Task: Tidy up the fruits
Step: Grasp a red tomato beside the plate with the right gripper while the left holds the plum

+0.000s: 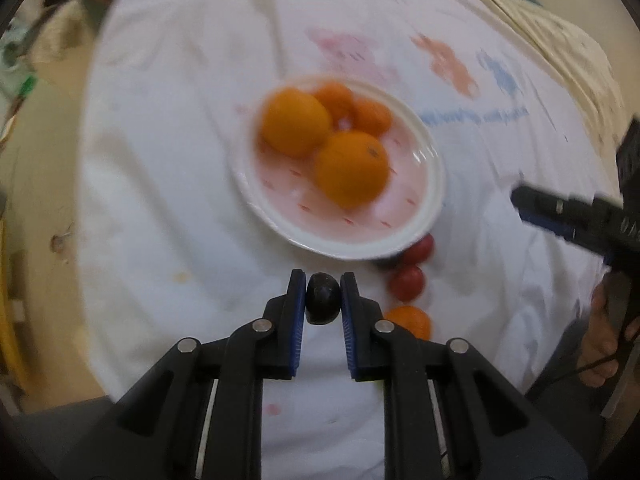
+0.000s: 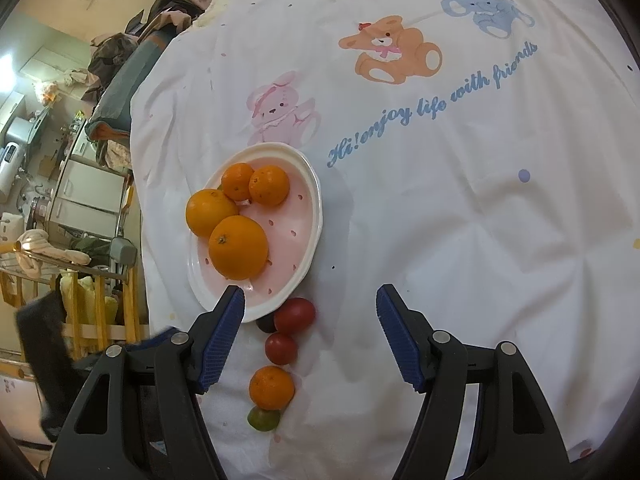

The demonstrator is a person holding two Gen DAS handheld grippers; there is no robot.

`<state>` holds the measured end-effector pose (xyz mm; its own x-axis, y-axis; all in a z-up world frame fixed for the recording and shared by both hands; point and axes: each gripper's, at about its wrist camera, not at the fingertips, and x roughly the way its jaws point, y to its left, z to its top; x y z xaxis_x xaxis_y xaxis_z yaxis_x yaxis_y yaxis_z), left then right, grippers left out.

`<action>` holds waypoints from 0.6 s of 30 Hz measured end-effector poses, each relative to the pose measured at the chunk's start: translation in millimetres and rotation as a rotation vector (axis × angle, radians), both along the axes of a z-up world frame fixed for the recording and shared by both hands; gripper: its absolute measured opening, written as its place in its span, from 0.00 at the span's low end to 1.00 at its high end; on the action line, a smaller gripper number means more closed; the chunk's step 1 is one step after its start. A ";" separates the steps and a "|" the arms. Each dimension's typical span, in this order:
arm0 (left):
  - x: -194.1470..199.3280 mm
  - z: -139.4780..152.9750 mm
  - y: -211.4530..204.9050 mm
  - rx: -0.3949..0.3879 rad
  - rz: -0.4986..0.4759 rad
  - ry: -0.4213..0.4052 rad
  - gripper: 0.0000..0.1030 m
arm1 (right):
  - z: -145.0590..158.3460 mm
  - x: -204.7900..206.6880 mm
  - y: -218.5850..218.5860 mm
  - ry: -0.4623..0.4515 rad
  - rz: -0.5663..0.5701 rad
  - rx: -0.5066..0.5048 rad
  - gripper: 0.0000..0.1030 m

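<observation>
Pinching a small dark fruit [image 1: 323, 298] between its blue pads, the left gripper [image 1: 323, 300] hangs over the white sheet [image 1: 160, 160], the fruit caught right at the fingertips. Just ahead of those tips sits the plate [image 1: 424, 216], its near rim close in front, four oranges [image 1: 351, 168] crowded toward its far left side and bare pink floor on the side nearer the gripper. Off to the right of the tips, a line of loose fruit runs back from the rim: two red tomatoes [image 1: 407, 282], then a small orange [image 1: 412, 320] half hidden behind the right finger. Over on the other side, the right gripper [image 2: 311, 308] stands spread wide with nothing between its fingers; its left tip overlaps the plate's near rim in view. Between its fingers lie the tomatoes, the small orange and a green fruit [image 2: 263, 419] nearest the camera. Right of that line and beyond the plate, the sheet lies open, printed animals far ahead.
</observation>
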<state>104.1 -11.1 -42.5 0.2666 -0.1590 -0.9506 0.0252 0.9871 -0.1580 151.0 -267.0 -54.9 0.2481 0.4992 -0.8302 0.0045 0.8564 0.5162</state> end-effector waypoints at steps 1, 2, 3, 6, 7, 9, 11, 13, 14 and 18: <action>0.5 4.2 5.0 -0.008 0.016 -0.006 0.14 | 0.0 -0.6 0.4 -0.001 0.000 -0.009 0.69; -1.0 9.6 12.7 -0.012 0.038 -0.014 0.14 | 0.0 -1.1 0.4 0.000 -0.001 -0.013 0.69; 1.7 10.3 14.4 -0.012 0.047 -0.019 0.14 | 0.1 -1.8 0.4 -0.001 0.000 -0.014 0.69; -3.3 18.5 28.4 -0.016 0.063 -0.043 0.14 | 0.0 -3.4 0.7 0.001 0.002 -0.014 0.69; -2.7 19.2 28.9 -0.020 0.070 -0.051 0.14 | -1.0 -3.7 1.5 0.004 0.004 -0.012 0.69; -5.9 18.4 35.6 -0.033 0.101 -0.063 0.14 | -5.5 -4.8 4.3 0.020 0.010 -0.012 0.69; -7.8 14.4 39.1 -0.044 0.126 -0.070 0.14 | -9.5 -6.1 7.4 0.031 0.019 -0.012 0.69; -8.1 9.3 42.6 -0.061 0.149 -0.056 0.14 | -14.7 -6.1 12.5 0.043 0.034 -0.024 0.69; -8.1 8.3 43.9 -0.077 0.160 -0.051 0.14 | -17.8 -5.9 14.9 0.051 0.040 -0.032 0.69; -6.9 10.3 40.4 -0.066 0.153 -0.074 0.14 | -25.5 -5.0 28.8 0.052 0.088 -0.072 0.69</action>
